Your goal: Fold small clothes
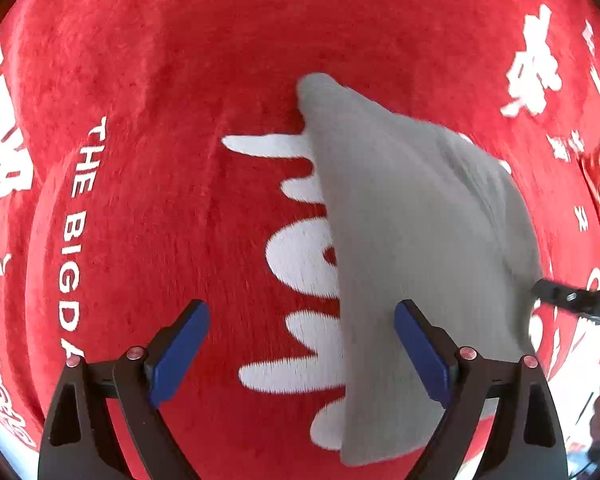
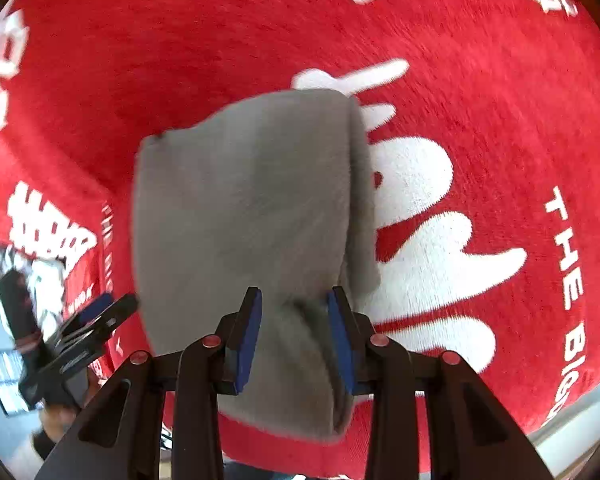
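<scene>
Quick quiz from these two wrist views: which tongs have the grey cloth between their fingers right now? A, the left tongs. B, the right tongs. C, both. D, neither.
B: in the right wrist view the grey cloth bunches between the blue pads of the right tongs, while the left tongs stand wide open over the red mat, gripping nothing.

Left claw (image 1: 302, 346) spread wide, grey cloth (image 1: 412, 248), red blanket (image 1: 180, 80)

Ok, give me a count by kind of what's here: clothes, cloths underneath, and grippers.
Grey garment: 1
Red cloth with white lettering: 1
Grippers: 2, the left gripper and the right gripper
Total: 4
</scene>
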Motion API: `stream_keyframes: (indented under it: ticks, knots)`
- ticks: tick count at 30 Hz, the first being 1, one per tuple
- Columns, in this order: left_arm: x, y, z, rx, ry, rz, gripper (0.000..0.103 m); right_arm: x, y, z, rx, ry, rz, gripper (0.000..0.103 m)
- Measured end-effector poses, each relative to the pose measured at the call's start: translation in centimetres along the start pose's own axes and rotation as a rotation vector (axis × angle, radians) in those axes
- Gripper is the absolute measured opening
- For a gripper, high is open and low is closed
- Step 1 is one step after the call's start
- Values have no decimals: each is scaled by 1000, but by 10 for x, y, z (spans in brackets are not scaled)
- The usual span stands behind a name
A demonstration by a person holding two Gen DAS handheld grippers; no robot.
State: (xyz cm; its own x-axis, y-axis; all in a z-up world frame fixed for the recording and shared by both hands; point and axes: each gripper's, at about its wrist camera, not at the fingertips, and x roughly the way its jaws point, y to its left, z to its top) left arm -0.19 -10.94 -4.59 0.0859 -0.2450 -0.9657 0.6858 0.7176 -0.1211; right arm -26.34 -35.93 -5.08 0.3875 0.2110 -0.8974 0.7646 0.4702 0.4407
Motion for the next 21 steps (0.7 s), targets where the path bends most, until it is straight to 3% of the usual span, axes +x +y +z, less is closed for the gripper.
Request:
stream_keyframes:
  ticks: [1, 7, 15, 21]
  knots:
    - [-1, 2, 2, -9, -5, 2, 93, 2, 1, 3, 3, -4, 4, 14]
    - [16, -3, -3, 22, 9, 51, 95, 15, 6, 0, -122, -12, -119, 14]
    - [18, 7, 1, -2, 37, 63, 95, 5, 4, -3, -68, -29, -110, 17]
    - [20, 12, 3, -13, 58, 80, 95, -14, -15, -5, 89, -5, -3, 23]
